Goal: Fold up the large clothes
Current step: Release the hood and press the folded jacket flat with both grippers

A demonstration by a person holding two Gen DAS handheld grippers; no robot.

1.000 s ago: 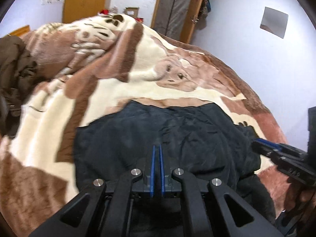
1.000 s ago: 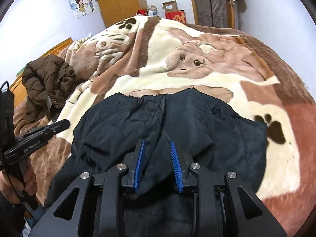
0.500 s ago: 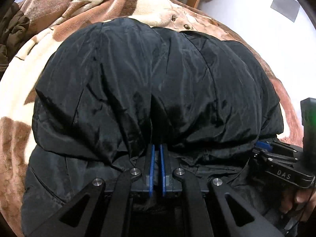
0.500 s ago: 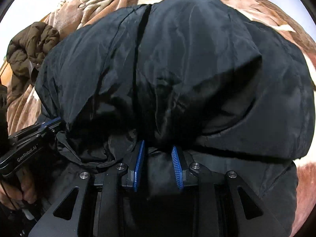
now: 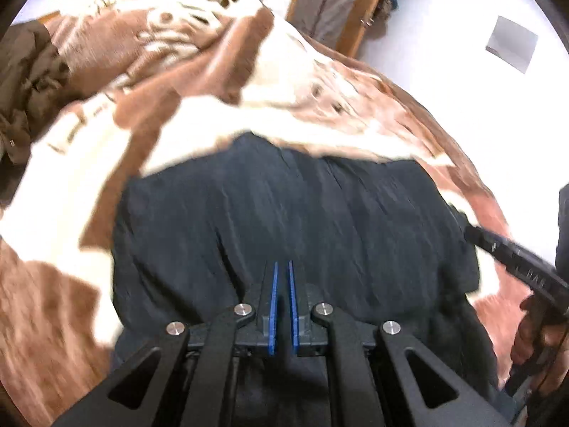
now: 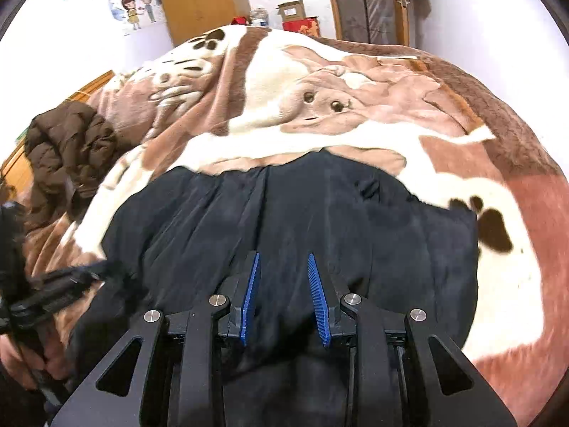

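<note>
Black jacket (image 5: 284, 220) lies flat again at the near edge of the bed blanket (image 6: 355, 85).
Half a second ago it filled both views. Left gripper (image 5: 281, 267) is clenched empty; right gripper (image 6: 282, 259) holds a jacket fold. Only the right view shows the brown coat (image 6: 67, 142) clearly.

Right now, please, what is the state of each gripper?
Left gripper: closed, fingers nearly together, nothing clearly between them.
Right gripper: partly closed on the black garment.
</note>
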